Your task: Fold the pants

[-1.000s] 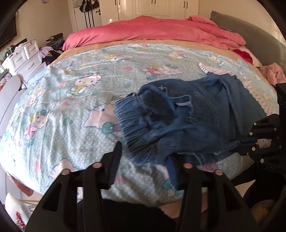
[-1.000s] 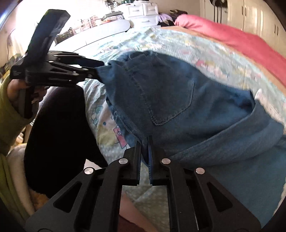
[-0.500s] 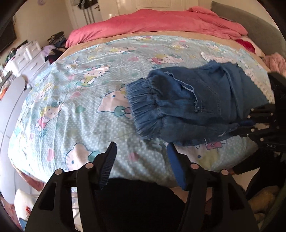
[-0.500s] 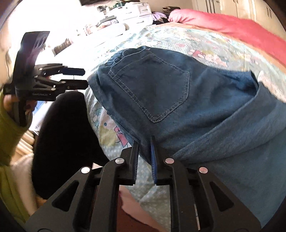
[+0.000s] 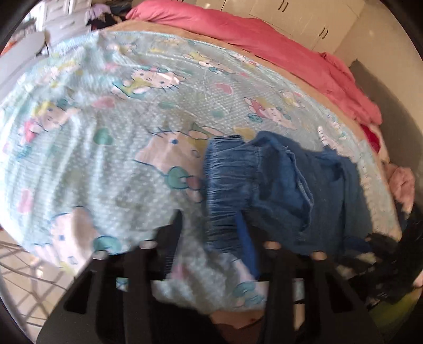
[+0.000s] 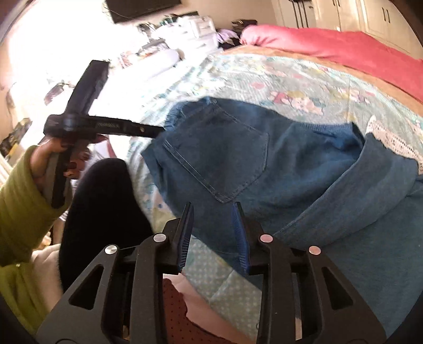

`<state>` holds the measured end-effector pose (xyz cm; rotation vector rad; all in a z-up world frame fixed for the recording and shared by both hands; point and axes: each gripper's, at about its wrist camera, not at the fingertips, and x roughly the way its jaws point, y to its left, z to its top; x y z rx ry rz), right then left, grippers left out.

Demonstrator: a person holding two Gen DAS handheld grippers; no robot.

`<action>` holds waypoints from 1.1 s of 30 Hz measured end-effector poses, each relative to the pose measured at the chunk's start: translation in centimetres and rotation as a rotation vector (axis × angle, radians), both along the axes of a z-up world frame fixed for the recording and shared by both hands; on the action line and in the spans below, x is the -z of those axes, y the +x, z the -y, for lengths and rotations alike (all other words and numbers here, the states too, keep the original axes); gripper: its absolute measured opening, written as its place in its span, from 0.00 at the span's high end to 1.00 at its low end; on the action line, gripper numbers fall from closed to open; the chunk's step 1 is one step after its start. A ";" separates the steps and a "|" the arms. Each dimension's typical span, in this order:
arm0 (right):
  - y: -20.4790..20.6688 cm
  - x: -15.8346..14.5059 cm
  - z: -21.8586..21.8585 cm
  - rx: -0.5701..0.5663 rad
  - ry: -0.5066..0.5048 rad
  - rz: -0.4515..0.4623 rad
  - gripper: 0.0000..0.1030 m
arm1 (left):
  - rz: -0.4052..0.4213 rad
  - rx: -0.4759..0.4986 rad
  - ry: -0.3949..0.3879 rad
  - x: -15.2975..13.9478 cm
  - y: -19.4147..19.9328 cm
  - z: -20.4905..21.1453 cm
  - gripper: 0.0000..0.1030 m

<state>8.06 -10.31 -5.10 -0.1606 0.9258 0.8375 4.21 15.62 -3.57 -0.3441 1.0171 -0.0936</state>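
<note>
Blue denim pants (image 5: 277, 190) lie folded in a bundle near the front edge of the bed, with the elastic waistband (image 5: 227, 190) to the left. In the right wrist view the pants (image 6: 277, 169) show a back pocket (image 6: 219, 156). My left gripper (image 5: 211, 235) is open, its jaws straddling the bottom of the waistband. It also shows in the right wrist view (image 6: 156, 131), its tip at the waistband corner. My right gripper (image 6: 212, 227) is open and empty, just at the pants' near edge.
The bed has a light blue cartoon-print sheet (image 5: 105, 148) and a pink duvet (image 5: 277, 45) bunched at the far side. White drawers (image 6: 198, 25) and clutter stand beyond the bed. The person's dark-clad legs (image 6: 100, 211) are at the bed's front edge.
My right gripper has opened and let go of the pants' edge. My left gripper, open, has moved in to the waistband. The pants have settled onto the bed.
</note>
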 end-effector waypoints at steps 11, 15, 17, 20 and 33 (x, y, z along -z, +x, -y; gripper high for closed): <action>-0.6 2.1 -1.8 0.017 -0.054 -0.046 0.75 | 0.063 0.000 0.283 -2.0 1.5 2.0 1.00; -0.5 1.0 -0.7 0.012 -0.002 -0.058 0.76 | 0.144 -0.013 0.281 -3.9 -0.2 2.3 1.00; -0.4 -0.4 0.5 0.034 0.038 -0.028 0.73 | 0.178 0.021 0.283 -4.9 -0.9 3.4 0.99; 0.3 -2.2 2.8 0.112 0.065 0.014 0.61 | 0.203 0.071 0.273 -5.7 -1.2 5.3 0.85; 5.0 -3.6 13.8 0.512 0.024 0.052 0.33 | 0.197 0.350 0.168 -3.8 -0.3 16.1 0.45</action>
